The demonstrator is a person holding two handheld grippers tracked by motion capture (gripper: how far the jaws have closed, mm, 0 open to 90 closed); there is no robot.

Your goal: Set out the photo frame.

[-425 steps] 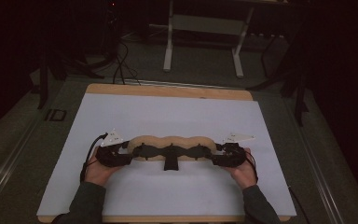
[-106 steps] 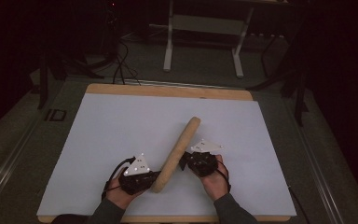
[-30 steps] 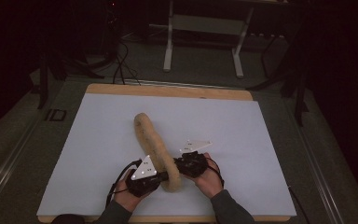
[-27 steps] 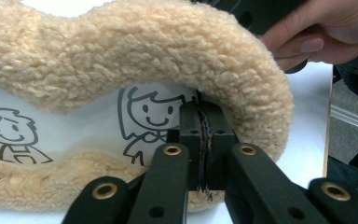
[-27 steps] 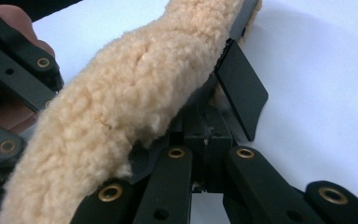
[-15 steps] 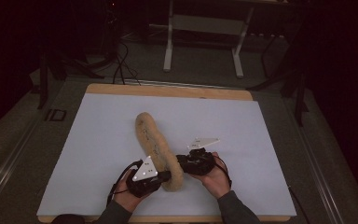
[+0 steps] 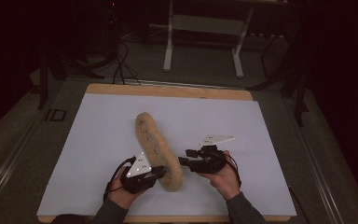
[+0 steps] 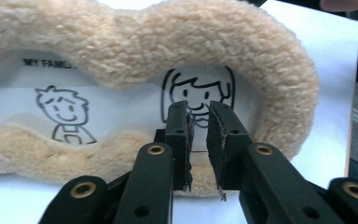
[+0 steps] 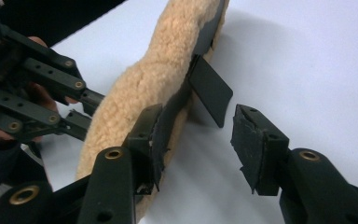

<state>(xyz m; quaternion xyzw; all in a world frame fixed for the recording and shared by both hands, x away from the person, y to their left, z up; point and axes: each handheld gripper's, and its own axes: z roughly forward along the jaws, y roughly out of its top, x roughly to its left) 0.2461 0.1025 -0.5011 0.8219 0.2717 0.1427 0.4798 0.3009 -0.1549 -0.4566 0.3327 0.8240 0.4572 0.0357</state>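
A long tan fleecy picture frame (image 7: 156, 149) stands on its long edge on the white mat, running from the middle toward the near side. In the left gripper view its front (image 8: 242, 42) shows cartoon drawings in the windows. My left gripper (image 7: 161, 173) (image 8: 198, 109) sits at the frame's near end; its jaws have just been opening and a narrow gap shows with nothing pinched. My right gripper (image 7: 185, 157) (image 9: 198, 116) is open just right of the frame's back (image 9: 163, 60). Its jaws have just been opening, beside the black stand flap (image 9: 212, 88).
The white mat (image 7: 261, 121) covers a wooden board (image 7: 168, 91) with open room left, right and beyond the frame. Past the board lie a dark floor, cables and a metal stand's legs (image 7: 203, 46).
My right hand has drawn away from the frame to the right and lifted a little. The frame stays standing where it was, and the left hand has held its place.
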